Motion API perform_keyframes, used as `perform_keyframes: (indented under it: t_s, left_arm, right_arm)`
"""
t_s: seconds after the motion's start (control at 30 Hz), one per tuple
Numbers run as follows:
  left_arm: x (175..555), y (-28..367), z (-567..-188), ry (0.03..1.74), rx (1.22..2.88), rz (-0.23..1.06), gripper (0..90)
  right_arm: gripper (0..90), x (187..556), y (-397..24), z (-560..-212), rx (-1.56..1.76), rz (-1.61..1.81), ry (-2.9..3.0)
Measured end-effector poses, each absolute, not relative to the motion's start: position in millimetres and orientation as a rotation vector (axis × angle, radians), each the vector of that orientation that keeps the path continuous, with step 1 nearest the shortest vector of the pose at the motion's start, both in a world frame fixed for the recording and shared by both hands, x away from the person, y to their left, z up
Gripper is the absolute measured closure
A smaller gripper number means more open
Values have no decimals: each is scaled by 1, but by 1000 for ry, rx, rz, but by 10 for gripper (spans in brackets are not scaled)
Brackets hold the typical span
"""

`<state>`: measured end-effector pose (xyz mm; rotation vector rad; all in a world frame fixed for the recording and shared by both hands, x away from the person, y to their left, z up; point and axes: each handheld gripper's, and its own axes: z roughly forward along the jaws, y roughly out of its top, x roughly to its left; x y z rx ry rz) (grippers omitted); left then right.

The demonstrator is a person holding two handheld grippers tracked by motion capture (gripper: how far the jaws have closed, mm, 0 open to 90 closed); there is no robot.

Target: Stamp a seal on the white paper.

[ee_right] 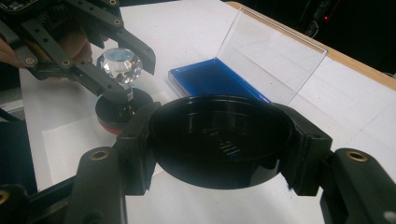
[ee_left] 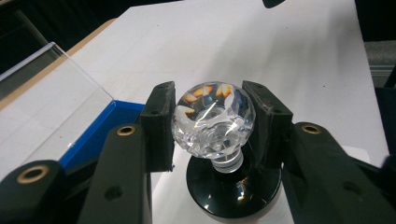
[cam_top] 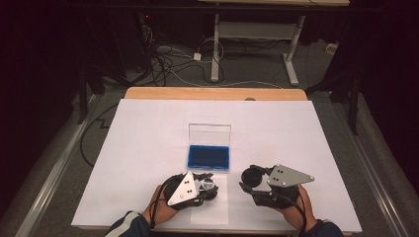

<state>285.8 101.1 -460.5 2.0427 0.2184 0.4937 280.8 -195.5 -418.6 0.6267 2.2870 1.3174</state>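
Observation:
A clear faceted crystal ball (ee_left: 213,122) stands by a short neck on a round black base (ee_left: 233,191) with a red bottom rim. My left gripper (ee_left: 213,109) is shut on the ball, one pad on each side. In the high view this gripper (cam_top: 205,186) is at the near middle of the table, with the crystal ball (cam_top: 209,185) at its tip. From the right gripper view the left gripper (ee_right: 122,63), crystal ball (ee_right: 120,65) and base (ee_right: 122,112) lie at upper left. My right gripper (ee_right: 219,137) is shut on a round black disc (ee_right: 219,140), held level just above the table; the high view places that gripper (cam_top: 249,181) right of the left one.
An open case with a blue tray (cam_top: 209,157) and an upright clear lid (cam_top: 210,134) sits just beyond both grippers. A small white sheet (cam_top: 212,207) lies under the base. The white table cover (cam_top: 148,143) stretches to a wooden far edge (cam_top: 212,93).

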Motion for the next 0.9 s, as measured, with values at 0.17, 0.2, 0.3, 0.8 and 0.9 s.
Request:
perform_keyframes:
  t_s: [0.17, 0.2, 0.3, 0.8, 0.9]
  left_arm:
    - [287, 99, -464, 214, 2062, 487, 551]
    - [286, 98, -465, 213, 2063, 490, 551]
    - [286, 97, -466, 211, 2072, 489, 551]
    - [286, 89, -476, 203, 2118, 501, 550]
    - [286, 89, -477, 199, 2129, 500, 551]
  right_arm:
    - [387, 281, -195, -419, 626, 1317, 2288]
    - [387, 281, -195, -419, 623, 1316, 2289]
    - [387, 281, -195, -419, 622, 1316, 2290]
    - [387, 281, -195, -419, 624, 1311, 2297]
    - [387, 281, -195, -420, 628, 1311, 2297]
